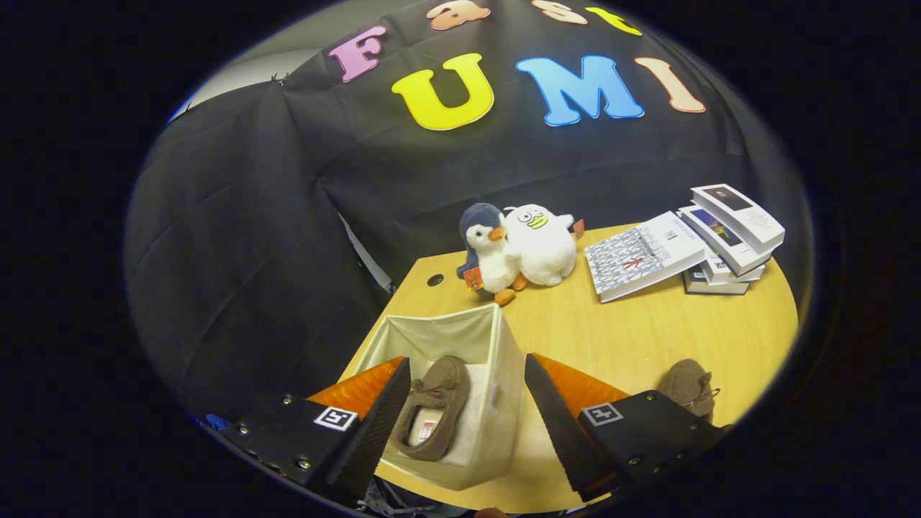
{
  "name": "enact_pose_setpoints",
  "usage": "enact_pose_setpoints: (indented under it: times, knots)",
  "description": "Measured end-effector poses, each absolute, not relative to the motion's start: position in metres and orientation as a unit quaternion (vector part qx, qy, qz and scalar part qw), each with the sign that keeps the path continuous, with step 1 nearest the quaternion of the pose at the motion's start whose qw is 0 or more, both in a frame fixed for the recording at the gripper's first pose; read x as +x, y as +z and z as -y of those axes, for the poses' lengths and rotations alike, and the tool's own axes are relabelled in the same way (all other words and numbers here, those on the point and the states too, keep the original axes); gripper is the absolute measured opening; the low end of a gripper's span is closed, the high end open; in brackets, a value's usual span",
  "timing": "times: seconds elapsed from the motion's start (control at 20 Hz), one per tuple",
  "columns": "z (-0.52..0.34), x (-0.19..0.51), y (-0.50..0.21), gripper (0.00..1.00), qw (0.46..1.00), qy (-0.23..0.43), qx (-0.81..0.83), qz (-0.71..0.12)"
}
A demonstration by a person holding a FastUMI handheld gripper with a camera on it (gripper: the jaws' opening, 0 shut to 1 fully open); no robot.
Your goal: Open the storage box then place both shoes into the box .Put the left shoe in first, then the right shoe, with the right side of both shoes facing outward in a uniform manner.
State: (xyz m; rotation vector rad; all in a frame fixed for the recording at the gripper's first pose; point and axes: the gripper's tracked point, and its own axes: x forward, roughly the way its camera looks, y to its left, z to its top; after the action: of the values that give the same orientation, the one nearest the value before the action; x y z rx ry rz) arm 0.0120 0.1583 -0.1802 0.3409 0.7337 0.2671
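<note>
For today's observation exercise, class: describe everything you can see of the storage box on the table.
The storage box is a pale, cream fabric cube with soft walls and an open top, standing upright near the wooden table's edge. Inside, a brown slipper-style shoe lies tilted against the lining. The hand-held gripper is open above it, fingers spread to either side of the box. Plush toys sit beyond it; a second shoe rests apart on the table.

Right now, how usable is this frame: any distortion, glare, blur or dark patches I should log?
Gripper view: strong fisheye bending, so the table edge curves. Lighting is even and soft, without harsh glare on the wood. The storage box, the shoe inside it and the plush toys look sharp. The open gripper partly hides the second shoe. The booth wall falls dark toward the rim.
</note>
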Motion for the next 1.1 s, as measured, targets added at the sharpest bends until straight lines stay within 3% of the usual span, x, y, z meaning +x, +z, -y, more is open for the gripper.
enact_pose_setpoints:
  times: [0.6,1.1]
  knots:
    - [-0.012,-0.011,-0.19,0.98,0.934,0.047,0.093,-0.343]
    - [0.06,-0.046,-0.253,0.98,0.919,0.024,0.044,-0.392]
